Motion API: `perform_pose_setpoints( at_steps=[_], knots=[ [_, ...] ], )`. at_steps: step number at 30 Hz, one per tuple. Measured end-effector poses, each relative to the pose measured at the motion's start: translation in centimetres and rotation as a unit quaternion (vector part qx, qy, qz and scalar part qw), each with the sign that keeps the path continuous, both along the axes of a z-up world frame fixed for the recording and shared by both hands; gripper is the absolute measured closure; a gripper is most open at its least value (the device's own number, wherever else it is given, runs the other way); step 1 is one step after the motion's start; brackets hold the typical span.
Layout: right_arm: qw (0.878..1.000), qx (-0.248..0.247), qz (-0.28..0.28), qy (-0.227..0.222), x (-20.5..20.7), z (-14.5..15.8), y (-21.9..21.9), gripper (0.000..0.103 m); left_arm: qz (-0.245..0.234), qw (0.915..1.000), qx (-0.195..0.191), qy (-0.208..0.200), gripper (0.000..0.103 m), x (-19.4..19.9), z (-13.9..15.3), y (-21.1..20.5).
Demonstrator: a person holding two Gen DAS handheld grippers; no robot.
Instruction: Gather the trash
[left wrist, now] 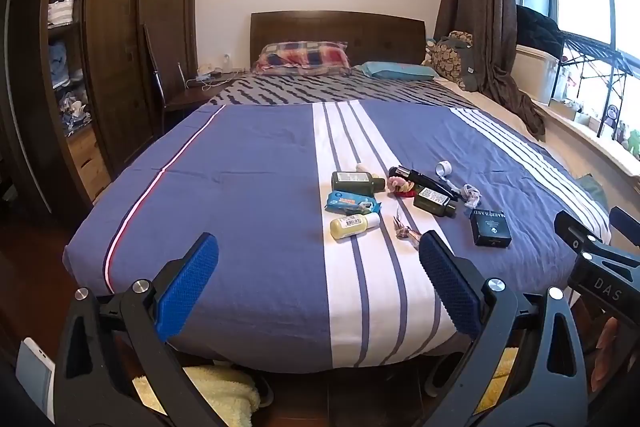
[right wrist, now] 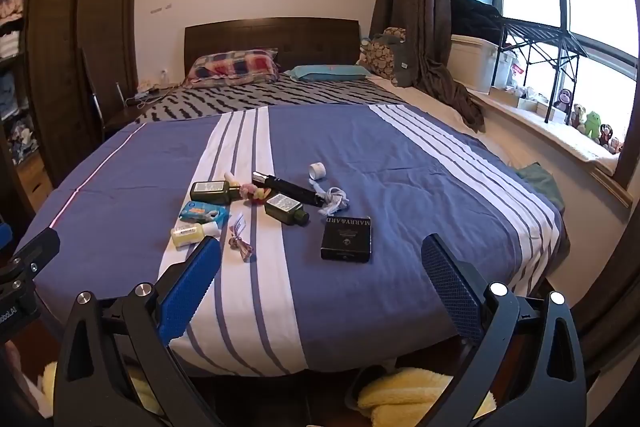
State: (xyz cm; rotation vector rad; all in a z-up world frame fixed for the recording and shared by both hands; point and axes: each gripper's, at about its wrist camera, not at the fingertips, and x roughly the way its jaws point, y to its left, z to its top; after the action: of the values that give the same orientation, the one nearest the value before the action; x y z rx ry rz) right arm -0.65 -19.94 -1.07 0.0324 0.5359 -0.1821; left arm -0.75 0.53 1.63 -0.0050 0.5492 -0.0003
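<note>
Both grippers are seen held above the foot of a bed (left wrist: 248, 163) covered by a blue spread with white stripes. In the left wrist view, the left gripper (left wrist: 318, 257) is shown at the bottom of the frame with its blue-padded jaws spread wide and nothing between them. In the right wrist view, the right gripper (right wrist: 322, 259) is likewise seen with jaws wide apart and empty, low in the frame.

A cluster of small items is laid on the spread near the centre of both frames. A yellow bottle (left wrist: 354, 225) with a white cap is found at the lower left of the cluster, just below a blue wipes packet (left wrist: 352, 203). Two dark green bottles are seen lying flat: one (left wrist: 357, 182) above the packet, the other (left wrist: 435, 201) to the right. A long black tube (left wrist: 424, 180) is placed diagonally between them, beside a pink hair tie (left wrist: 398, 183). A black box (right wrist: 346, 238) is set apart at the lower right, and a small white roll (right wrist: 318, 170) at the upper right. A crumpled wrapper (right wrist: 239, 241) is seen just beside the right gripper's left finger.
</note>
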Motion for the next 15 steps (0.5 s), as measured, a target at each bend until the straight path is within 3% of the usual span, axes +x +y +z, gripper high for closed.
perform_pose_setpoints(
  at_steps=[15],
  knots=[
    [1.0, 0.002, 0.0, -0.005, -0.19, 0.56, 0.08, 0.003, 0.003, 1.0, 0.004, -0.006, 0.008, -0.07, 0.48, -0.16]
  ],
)
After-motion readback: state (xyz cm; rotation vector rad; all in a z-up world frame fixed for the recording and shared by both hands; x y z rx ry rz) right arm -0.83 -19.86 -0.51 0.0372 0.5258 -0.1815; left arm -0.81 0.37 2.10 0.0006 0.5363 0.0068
